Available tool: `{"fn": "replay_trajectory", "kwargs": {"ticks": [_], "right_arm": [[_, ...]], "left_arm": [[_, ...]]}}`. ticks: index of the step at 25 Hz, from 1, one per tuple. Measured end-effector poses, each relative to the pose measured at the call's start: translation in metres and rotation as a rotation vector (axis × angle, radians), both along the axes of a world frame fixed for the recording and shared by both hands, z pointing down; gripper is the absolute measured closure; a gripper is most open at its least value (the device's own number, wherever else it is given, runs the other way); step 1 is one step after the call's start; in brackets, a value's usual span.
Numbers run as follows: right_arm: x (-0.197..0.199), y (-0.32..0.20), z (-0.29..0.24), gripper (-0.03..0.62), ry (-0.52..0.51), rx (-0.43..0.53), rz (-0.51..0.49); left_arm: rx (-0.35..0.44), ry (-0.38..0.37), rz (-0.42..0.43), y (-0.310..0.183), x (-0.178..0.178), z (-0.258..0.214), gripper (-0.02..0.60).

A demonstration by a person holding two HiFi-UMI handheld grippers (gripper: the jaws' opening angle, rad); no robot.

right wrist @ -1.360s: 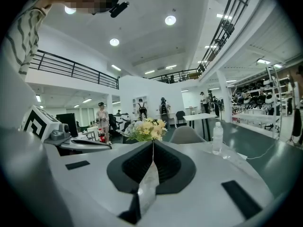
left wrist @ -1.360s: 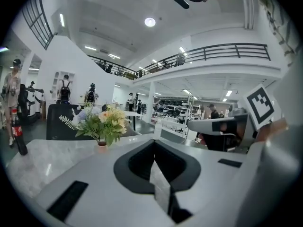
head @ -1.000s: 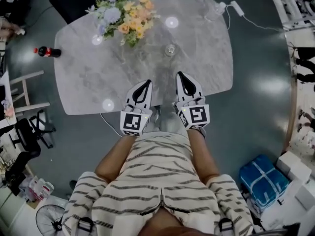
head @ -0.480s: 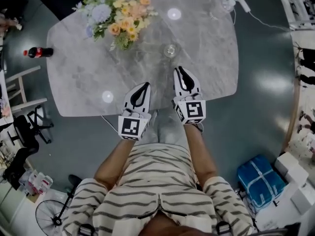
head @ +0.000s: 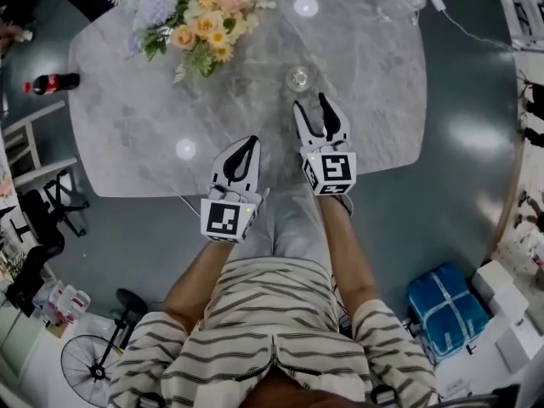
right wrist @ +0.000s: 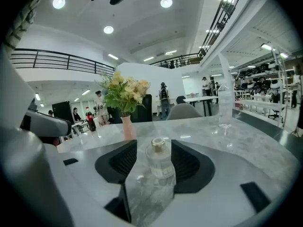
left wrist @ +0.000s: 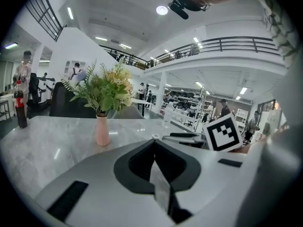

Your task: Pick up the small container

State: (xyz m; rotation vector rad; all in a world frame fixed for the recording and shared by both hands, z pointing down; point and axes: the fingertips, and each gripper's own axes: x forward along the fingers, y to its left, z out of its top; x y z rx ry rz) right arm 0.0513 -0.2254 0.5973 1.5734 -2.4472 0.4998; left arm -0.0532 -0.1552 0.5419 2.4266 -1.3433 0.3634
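Since a second ago the right claw point(head: 312, 107) has pushed forward, jaws opening toward the untouched container point(head: 297, 78) just ahead; advancing before they widen could topple it, while the left claw point(head: 245, 145) is closed.

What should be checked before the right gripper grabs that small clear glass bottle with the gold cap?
1. Right gripper jaws opening, nothing gripped: ok.
2. Small clear glass bottle with gold cap upright, centred ahead of the gap: ok.
3. Gripper touching bottle: not ok, short of it.
4. Left gripper shut, apart from bottle: ok.
5. Pink vase of flowers off the path: ok.
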Motion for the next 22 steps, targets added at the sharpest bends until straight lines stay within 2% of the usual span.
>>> {"fn": "replay_trajectory", "kwargs": {"ticks": [5,10,12,16,22], "right_arm": [[-0.001,-0.010,0.025,0.319,0.022,-0.023,-0.012],[-0.004,-0.020,0.046,0.184,0.035,-0.048,-0.020],[-0.006,-0.024,0.053,0.160,0.042,-0.055,-0.026],[-0.010,-0.033,0.064,0.125,0.061,-0.062,-0.023],[-0.016,-0.050,0.074,0.121,0.083,-0.066,-0.013]], "left_arm": [[-0.005,0.006,-0.005,0.001,0.003,0.010,0.586],[-0.016,0.023,-0.016,0.004,0.006,0.016,0.586],[-0.018,0.022,-0.017,0.003,0.005,0.018,0.586],[-0.025,0.026,-0.022,0.005,0.003,0.024,0.586],[-0.029,0.015,-0.026,0.002,-0.001,0.029,0.586]]}}
